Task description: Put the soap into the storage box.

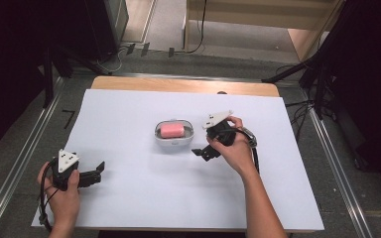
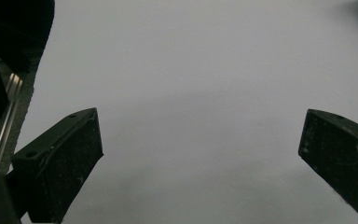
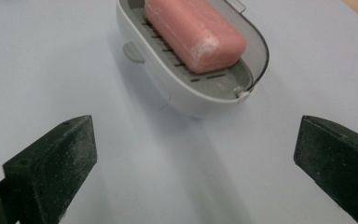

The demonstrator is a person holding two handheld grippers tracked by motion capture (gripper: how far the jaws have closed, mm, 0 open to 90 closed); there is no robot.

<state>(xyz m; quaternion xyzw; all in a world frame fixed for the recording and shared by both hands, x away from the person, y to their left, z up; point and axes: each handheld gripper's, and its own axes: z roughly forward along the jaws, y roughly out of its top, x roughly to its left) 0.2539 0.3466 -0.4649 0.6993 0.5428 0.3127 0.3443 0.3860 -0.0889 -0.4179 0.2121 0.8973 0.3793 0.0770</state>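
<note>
Pink soap [image 3: 193, 33] in soap dish [image 3: 168, 88], just ahead of wide-spread right tongs [image 3: 193, 154]

surface: table [image 1: 129, 83], wooden | cover: white sheet [image 1: 129, 188] | on sheet: soap dish [image 1: 174, 141] mid-table

High view: white sheet [image 1: 144, 183] evenly bright, surroundings fall to black, overall soft and low-res. Left gripper view dimmer, greyish, blurry top corner. Right gripper view brighter; soap dish [image 3: 168, 88] throws soft shadow forward; near jaws slightly unfocused.
</note>
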